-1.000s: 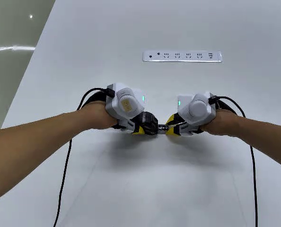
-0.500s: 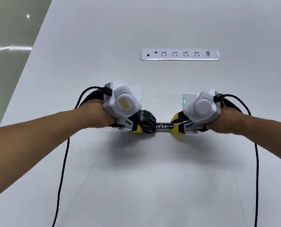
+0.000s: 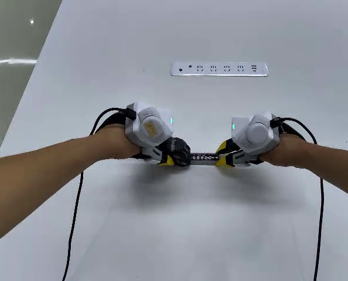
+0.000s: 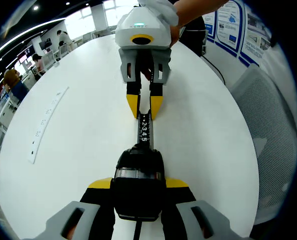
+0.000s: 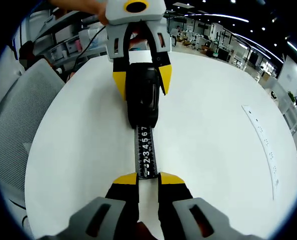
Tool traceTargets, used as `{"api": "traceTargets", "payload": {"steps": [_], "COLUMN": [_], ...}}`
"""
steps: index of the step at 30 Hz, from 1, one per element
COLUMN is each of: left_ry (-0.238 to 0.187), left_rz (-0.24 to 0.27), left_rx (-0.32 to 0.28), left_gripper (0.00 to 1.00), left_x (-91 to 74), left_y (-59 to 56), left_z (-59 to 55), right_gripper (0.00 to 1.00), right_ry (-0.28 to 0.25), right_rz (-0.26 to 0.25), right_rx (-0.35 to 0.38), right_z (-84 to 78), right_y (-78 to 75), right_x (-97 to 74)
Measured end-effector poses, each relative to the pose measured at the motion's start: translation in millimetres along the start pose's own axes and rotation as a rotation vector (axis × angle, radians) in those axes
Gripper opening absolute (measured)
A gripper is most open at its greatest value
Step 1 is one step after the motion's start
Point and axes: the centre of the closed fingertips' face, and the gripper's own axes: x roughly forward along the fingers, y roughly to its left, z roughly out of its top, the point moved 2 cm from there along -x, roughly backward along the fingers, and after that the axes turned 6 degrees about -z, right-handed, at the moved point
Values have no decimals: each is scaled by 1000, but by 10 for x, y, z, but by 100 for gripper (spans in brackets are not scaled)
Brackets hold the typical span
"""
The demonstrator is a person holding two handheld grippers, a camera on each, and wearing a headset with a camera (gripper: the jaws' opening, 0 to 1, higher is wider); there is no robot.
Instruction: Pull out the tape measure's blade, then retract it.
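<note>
At mid-frame in the head view, the end of the black numbered blade (image 5: 145,147) is hidden inside the clenched right gripper (image 5: 148,179). The left gripper (image 4: 138,183) grasps the black tape measure case (image 4: 138,197) over the white counter (image 3: 221,222). More blade shows than before.

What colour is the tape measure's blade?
The blade is black with white numerals, clearest in the right gripper view.

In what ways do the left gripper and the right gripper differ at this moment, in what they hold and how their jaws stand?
The left gripper clamps the black tape measure case; the right gripper pinches the end of the blade. The left gripper's jaws stand wide apart around the case, while the right gripper's jaws are nearly together. Both have yellow-tipped jaws and face each other along the blade.
</note>
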Motion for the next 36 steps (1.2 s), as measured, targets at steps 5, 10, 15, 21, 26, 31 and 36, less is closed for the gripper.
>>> {"api": "traceTargets", "payload": {"steps": [5,10,15,21,26,31,36], "left_ry": [2,2,1,1,4,5,7], "left_rz": [0,0,-1,-2,-4,-6,-9], "left_rx": [2,1,0,1,2,2,2], "left_gripper": [33,33,33,33,33,33,33], "left_x": [-2,-7,-8,-15,-15,-18,-13], "left_y": [-7,-7,-8,-17,-13,-11,-5], "left_z": [3,4,6,19,20,20,13], "right_gripper": [12,12,12,12,12,12,12], "right_ry": [7,11,22,36,45,53,61], "right_rz": [-3,-2,-9,-17,-20,-24,-27], "right_rx": [5,9,17,21,20,23,28], "right_z": [-68,-119,-198,-283,-331,-385,-442], "right_y": [-17,-35,-61,-60,-57,-47,-48], "right_x": [-32,-58,-102,-155,-195,-261,-324]}}
